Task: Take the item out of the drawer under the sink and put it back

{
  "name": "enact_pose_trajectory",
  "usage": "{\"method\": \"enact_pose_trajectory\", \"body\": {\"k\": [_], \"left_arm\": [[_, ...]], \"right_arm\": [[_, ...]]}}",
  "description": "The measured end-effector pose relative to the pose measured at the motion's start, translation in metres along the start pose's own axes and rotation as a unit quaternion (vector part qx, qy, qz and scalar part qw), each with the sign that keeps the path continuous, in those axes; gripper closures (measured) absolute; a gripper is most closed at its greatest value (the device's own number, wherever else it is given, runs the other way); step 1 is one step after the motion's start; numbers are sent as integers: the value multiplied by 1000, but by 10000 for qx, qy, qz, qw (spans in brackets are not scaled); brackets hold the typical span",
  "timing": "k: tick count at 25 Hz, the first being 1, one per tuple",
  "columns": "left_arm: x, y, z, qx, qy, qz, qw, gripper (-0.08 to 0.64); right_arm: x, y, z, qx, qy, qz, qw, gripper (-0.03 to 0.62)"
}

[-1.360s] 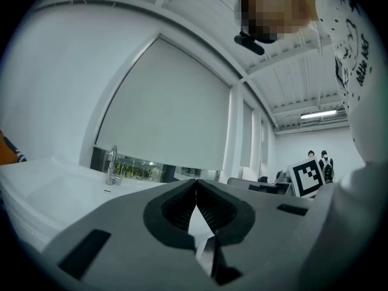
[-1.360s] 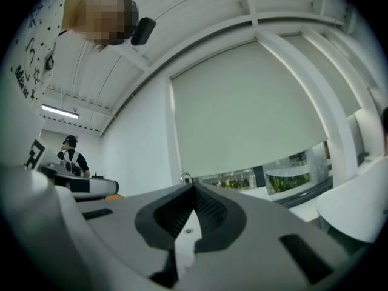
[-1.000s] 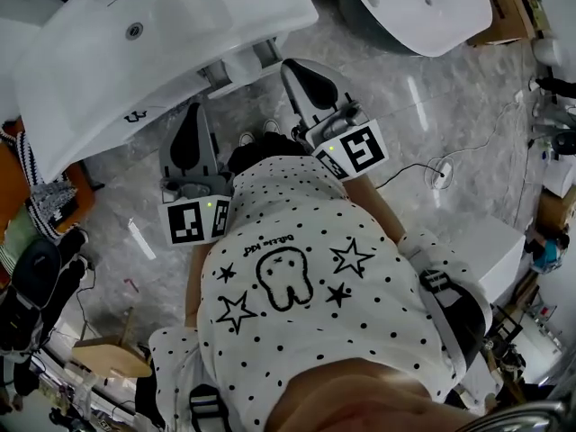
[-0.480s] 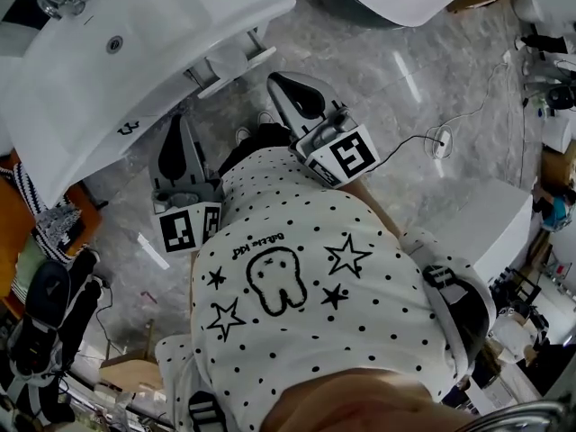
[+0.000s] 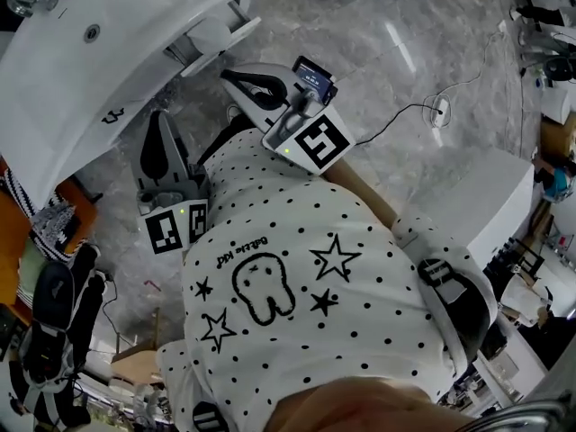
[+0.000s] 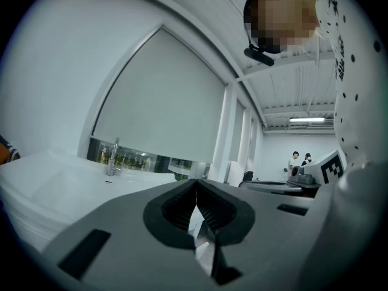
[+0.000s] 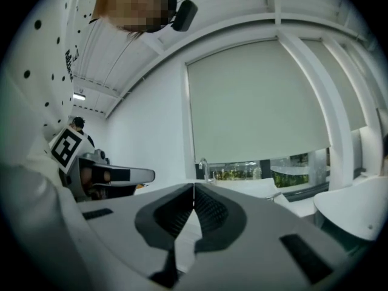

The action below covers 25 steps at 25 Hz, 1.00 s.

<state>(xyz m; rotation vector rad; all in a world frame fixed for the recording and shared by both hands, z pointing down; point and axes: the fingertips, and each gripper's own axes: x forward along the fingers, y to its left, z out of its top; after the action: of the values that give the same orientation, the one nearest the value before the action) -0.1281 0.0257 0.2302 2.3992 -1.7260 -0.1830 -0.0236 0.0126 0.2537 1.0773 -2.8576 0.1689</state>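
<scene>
While aimed at sink (image 5: 135, 52), L tongs (image 5: 160, 120) & R tongs (image 5: 229, 77) are clenched, empty.

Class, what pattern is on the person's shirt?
The shirt is white with black dots and stars; head view.

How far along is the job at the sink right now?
Done: nothing visible. In hand: nothing; left gripper and right gripper are both shut and empty, near the white sink. Left: open the drawer, take the item out, put it back; no item shows yet.
</scene>
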Motion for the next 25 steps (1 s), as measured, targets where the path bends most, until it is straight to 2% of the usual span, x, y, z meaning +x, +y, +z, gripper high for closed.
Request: {"method": "enact_pose_trajectory", "body": {"k": [7, 11, 17, 25], "left_arm": [[-8, -6, -3, 87, 96, -30, 9999, 555], [-10, -7, -4, -1, 151, -48, 9999, 555], [-33, 8, -27, -29, 367, 107, 9993, 555], [-30, 0, -30, -79, 404, -37, 9991, 555]], "right_arm": [[1, 35, 0, -240, 32, 629, 9977, 580], [-2, 39, -3, -263, 128, 667, 9973, 580], [-8, 59, -27, -324, 215, 667, 9970, 580], [-7, 59, -26, -276, 205, 667, 9972, 580]]}}
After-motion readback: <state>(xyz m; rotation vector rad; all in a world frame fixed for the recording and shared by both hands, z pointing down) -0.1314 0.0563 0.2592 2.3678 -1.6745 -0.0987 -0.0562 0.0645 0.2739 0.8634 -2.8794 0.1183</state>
